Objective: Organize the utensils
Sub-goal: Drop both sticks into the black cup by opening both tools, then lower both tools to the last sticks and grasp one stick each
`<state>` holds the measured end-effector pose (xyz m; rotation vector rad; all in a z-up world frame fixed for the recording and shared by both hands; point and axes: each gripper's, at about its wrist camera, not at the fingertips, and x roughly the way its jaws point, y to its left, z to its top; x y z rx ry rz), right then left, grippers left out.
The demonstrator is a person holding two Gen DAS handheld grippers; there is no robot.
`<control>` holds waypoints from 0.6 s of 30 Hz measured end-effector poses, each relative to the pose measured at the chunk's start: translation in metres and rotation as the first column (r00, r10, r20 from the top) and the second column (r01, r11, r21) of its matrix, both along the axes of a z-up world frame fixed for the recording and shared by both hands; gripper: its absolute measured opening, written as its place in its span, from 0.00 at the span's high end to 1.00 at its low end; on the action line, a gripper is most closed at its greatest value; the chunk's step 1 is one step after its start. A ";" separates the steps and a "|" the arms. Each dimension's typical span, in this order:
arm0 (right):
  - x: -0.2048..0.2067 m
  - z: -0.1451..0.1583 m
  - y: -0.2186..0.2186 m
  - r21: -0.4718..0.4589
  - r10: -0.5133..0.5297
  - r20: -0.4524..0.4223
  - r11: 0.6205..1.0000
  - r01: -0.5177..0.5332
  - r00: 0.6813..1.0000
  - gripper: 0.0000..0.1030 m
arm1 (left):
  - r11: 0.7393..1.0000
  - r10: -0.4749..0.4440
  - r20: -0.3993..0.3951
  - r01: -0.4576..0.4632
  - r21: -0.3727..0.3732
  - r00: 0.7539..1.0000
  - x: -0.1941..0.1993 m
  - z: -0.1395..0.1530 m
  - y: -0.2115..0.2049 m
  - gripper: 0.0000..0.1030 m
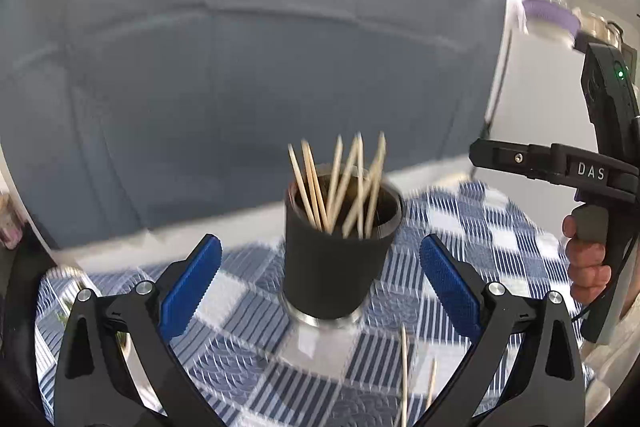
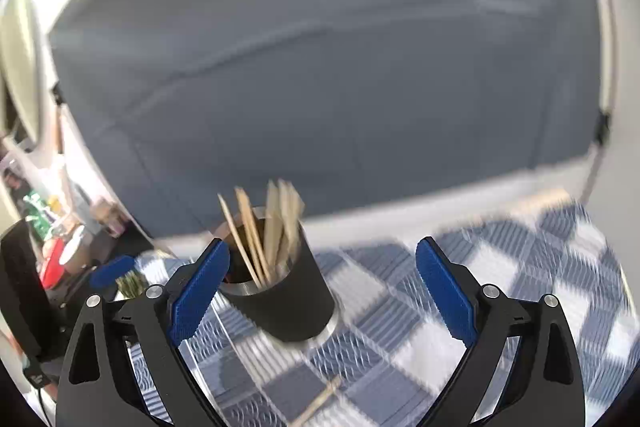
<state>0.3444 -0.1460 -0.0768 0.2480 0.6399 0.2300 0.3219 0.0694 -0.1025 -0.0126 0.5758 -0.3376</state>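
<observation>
A black cup with a steel rim and base stands on the blue-and-white checked cloth and holds several wooden sticks. My left gripper is open, its blue pads either side of the cup and apart from it. Loose sticks lie on the cloth in front of the cup. In the right wrist view the same cup with sticks stands between my open right gripper's pads, nearer the left pad. One loose stick lies below it. The right gripper also shows in the left wrist view.
A grey sofa fills the background behind the table edge. A purple-lidded jar stands far right. Cluttered items, a red one among them, sit at the left in the right wrist view. The frames are motion-blurred.
</observation>
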 end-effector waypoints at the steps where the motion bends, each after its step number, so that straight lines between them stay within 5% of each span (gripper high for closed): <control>1: -0.005 -0.009 -0.004 0.003 -0.019 -0.028 1.000 0.019 0.999 0.12 | 1.000 -0.011 -0.021 0.011 0.004 1.000 -0.001 -0.006 0.000 0.06; 9: -0.038 -0.074 -0.029 0.000 -0.157 -0.206 0.987 0.160 0.966 0.12 | 0.992 -0.114 -0.208 0.123 0.029 0.971 -0.006 -0.067 -0.011 0.06; 18: -0.070 -0.107 -0.031 -0.101 -0.256 -0.258 0.966 0.238 0.931 0.12 | 0.968 -0.207 -0.347 0.242 0.061 0.915 -0.015 -0.120 -0.036 0.06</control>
